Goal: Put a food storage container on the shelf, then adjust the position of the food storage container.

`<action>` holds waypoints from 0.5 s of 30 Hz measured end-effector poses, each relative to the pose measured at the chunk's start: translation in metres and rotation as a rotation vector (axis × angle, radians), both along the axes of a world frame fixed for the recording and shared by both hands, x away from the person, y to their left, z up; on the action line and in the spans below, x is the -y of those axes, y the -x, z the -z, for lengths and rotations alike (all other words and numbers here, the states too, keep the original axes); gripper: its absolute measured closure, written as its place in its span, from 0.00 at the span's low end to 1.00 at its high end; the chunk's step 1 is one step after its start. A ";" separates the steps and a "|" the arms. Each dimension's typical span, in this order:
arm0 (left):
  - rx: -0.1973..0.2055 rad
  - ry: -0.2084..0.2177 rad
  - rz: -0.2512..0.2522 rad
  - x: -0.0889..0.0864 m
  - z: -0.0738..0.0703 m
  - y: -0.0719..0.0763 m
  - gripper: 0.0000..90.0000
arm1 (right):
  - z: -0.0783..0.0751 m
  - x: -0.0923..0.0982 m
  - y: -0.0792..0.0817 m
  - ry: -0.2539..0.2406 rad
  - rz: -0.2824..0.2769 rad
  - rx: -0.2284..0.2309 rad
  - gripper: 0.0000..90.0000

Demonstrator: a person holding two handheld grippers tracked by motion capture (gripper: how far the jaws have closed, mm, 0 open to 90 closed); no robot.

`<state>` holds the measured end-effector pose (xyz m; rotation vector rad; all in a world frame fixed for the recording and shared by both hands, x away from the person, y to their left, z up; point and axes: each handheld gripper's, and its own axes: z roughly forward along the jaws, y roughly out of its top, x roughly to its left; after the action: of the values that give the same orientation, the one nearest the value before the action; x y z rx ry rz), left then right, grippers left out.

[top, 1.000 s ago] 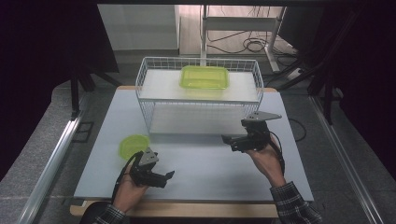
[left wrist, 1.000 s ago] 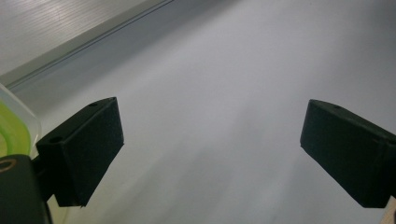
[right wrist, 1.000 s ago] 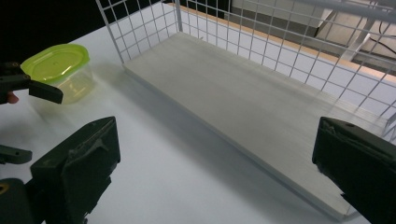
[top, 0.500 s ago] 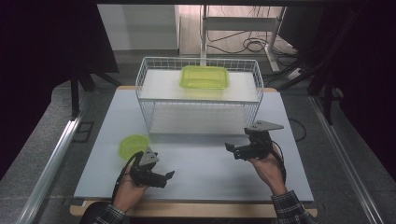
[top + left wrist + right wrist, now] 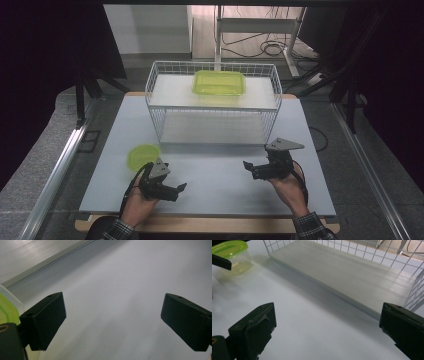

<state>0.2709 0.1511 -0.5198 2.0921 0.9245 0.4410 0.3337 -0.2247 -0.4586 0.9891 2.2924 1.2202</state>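
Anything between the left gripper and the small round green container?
Nothing visible. The left gripper is open beside the round green container, which sits just behind the hand on bare table; the jaws point away from it.

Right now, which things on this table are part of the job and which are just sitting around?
Part of the job:
left gripper, jaws open
right gripper, jaws open
round green-lidded container, beside the left gripper
wire rack, ahead of both grippers

Just sitting around:
rectangular green container, on the rack's top shelf
cables, on the floor beyond the table
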 end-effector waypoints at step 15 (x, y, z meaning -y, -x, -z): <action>-0.003 0.052 -0.045 -0.010 -0.010 -0.001 0.05 | 0.021 0.007 0.004 0.016 0.021 -0.046 0.01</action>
<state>0.2717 0.1614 -0.5102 2.0288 0.9763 0.4324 0.3297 -0.2318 -0.4796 1.0438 2.3166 1.1807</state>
